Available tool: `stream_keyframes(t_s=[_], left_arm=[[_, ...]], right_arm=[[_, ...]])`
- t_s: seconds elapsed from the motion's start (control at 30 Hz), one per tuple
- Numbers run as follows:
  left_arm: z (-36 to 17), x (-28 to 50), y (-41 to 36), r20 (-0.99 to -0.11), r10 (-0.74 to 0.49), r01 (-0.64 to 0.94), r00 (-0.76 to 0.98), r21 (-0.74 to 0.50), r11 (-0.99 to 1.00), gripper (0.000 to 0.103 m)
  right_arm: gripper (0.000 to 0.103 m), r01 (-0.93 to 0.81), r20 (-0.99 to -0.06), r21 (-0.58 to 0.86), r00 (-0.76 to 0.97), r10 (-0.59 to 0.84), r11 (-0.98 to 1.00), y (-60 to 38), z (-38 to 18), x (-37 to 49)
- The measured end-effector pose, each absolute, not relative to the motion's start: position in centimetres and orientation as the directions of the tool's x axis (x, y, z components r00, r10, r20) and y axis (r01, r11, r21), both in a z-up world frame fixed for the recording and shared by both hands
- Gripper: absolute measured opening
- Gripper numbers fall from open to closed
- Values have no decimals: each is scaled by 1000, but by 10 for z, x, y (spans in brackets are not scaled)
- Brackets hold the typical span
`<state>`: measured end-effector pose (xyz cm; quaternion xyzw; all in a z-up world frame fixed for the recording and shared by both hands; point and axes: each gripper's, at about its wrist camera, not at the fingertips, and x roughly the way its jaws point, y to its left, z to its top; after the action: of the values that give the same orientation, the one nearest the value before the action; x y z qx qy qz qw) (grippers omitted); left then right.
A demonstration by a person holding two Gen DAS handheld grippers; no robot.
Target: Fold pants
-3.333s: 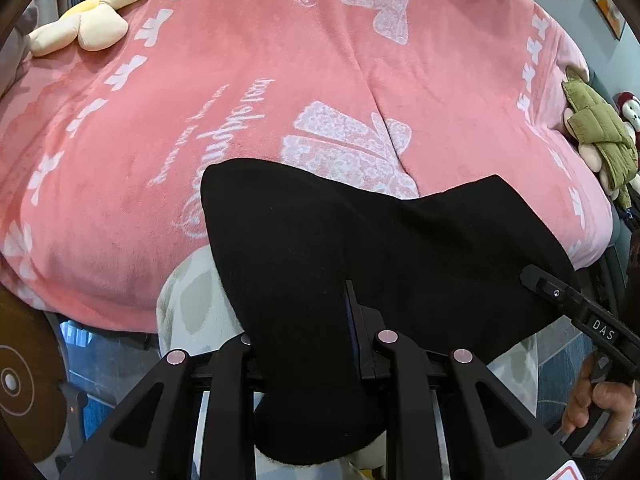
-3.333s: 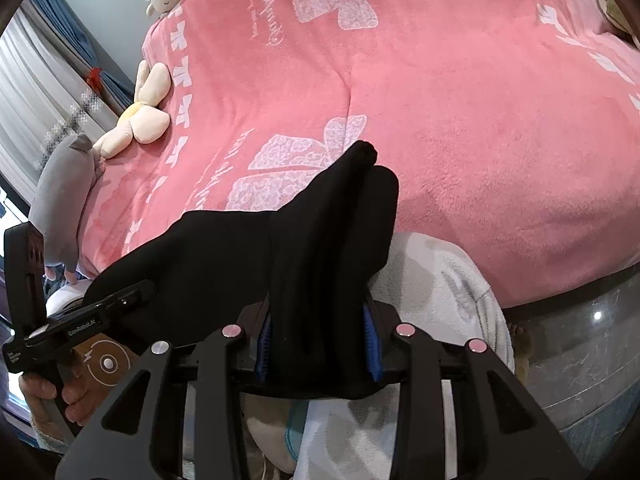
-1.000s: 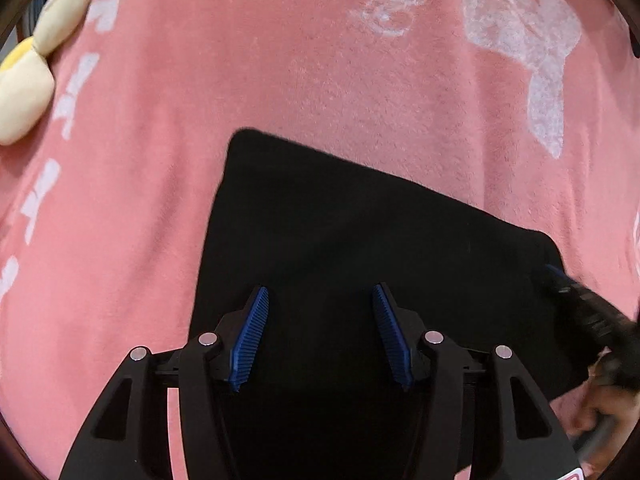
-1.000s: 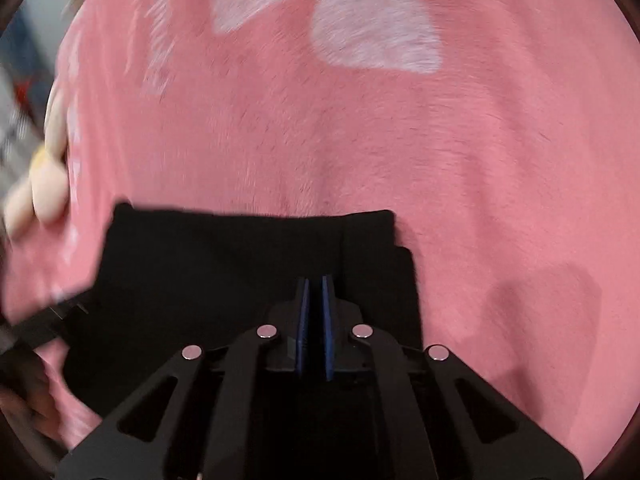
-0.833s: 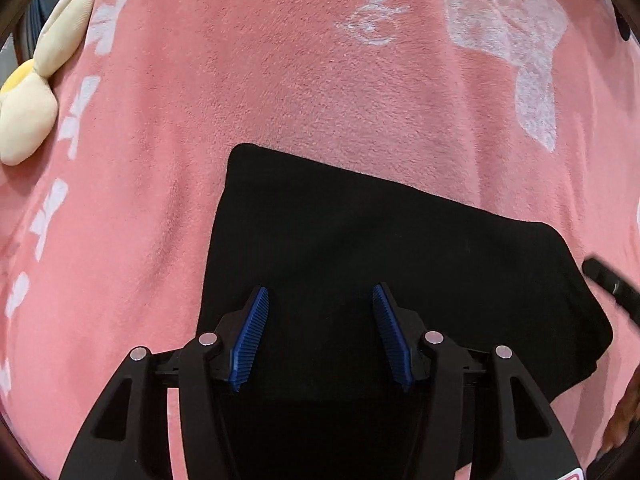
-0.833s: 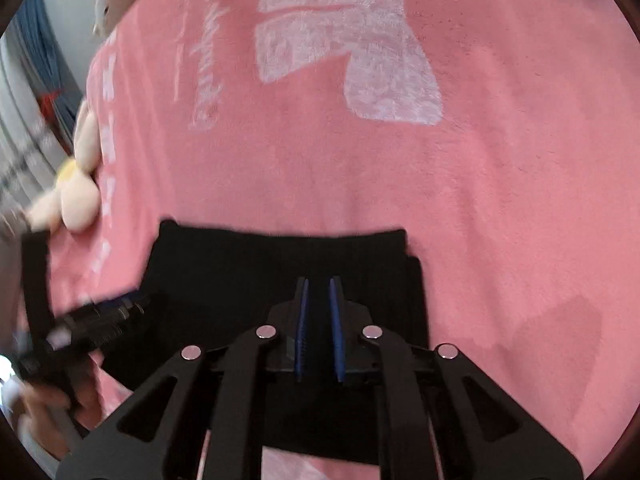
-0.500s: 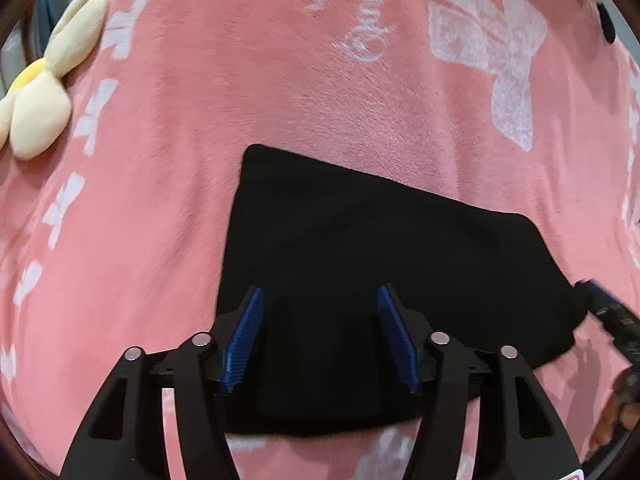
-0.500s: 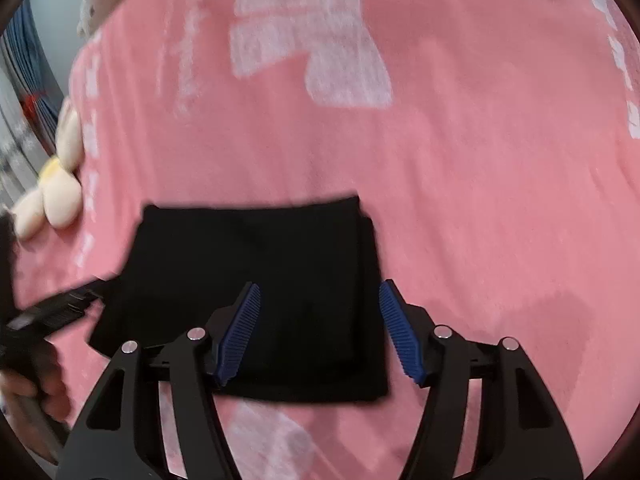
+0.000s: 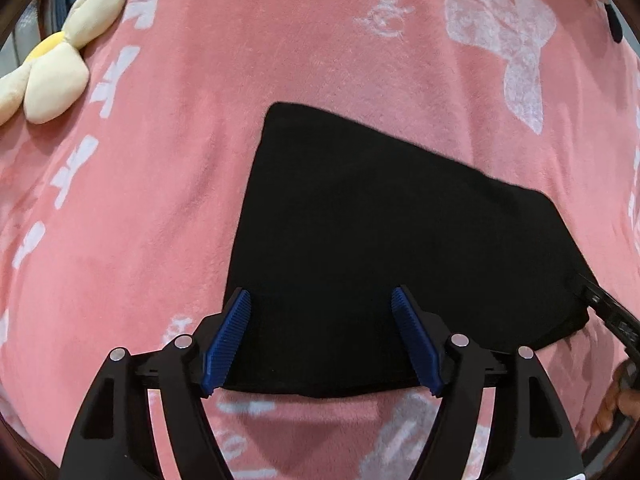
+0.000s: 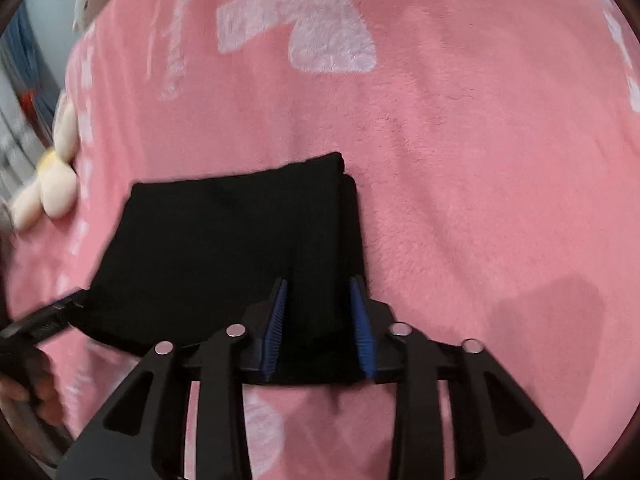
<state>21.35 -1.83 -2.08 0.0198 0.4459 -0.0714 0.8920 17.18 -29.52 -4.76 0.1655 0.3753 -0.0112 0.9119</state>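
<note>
Pants (image 9: pixel 400 240), black and folded into a flat packet, lie on the pink blanket (image 9: pixel 200 160) in the left wrist view. The left hand-held gripper (image 9: pixel 322 340) hovers over their near edge, jaws apart and opening, with no cloth pinched between the blue pads (image 9: pixel 224 340). A cream flower plush (image 9: pixel 52 64) sits far left on the blanket. At the right edge the other tool and a hand (image 9: pixel 618 396) peek in.

Over to the right wrist view: the right hand-held gripper (image 10: pixel 318 328) straddles the packet's right end, jaws closing, fabric between the pads though not yet squeezed. The pants (image 10: pixel 224 248) rest flat, stacked layers showing along their right edge.
</note>
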Motion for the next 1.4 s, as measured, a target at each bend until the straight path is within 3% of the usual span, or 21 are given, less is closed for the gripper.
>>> stream_keyframes(t_s=[0.17, 0.23, 0.4, 0.53, 0.77, 0.93, 1.1, 1.13, 1.23, 1.33, 1.4], left_arm=[[-16, 209, -19, -796, -114, 156, 594, -25, 987, 71], [-19, 209, -20, -799, -107, 153, 592, -18, 988, 71], [-20, 206, -19, -793, -107, 148, 600, -21, 989, 71], [-21, 207, -19, -793, -109, 156, 599, -18, 988, 71], [-9, 189, -18, -782, -129, 168, 609, -31, 985, 70], [5, 151, -16, -750, -128, 184, 649, -9, 983, 70], [0, 97, -5, -729, -150, 205, 668, -13, 979, 76], [-5, 87, -2, -728, -151, 207, 669, -13, 978, 77], [-22, 64, 4, -724, -135, 211, 677, 14, 977, 78], [-32, 50, 10, -739, -111, 188, 665, 21, 982, 78], [-26, 42, 13, -701, -127, 187, 702, 9, 982, 80]], right_arm=[[14, 94, -649, 301, 750, 132, 949, -285, -31, 164], [14, 115, -713, 252, 693, 105, 961, -282, -53, 178], [11, 117, -654, 302, 747, 116, 946, -285, -43, 167], [9, 126, -712, 251, 696, 95, 960, -282, -66, 174], [14, 124, -622, 223, 782, 44, 967, -262, -21, 119], [15, 149, -603, 161, 797, -22, 976, -233, -26, 65], [15, 144, -612, 199, 791, 9, 969, -215, -36, 23], [16, 148, -614, 192, 789, 1, 970, -211, -38, 15], [34, 167, -642, 216, 767, 11, 962, -205, -50, 1], [34, 169, -638, 196, 770, -6, 966, -197, -49, -8], [34, 161, -638, 167, 770, -19, 973, -189, -48, -11]])
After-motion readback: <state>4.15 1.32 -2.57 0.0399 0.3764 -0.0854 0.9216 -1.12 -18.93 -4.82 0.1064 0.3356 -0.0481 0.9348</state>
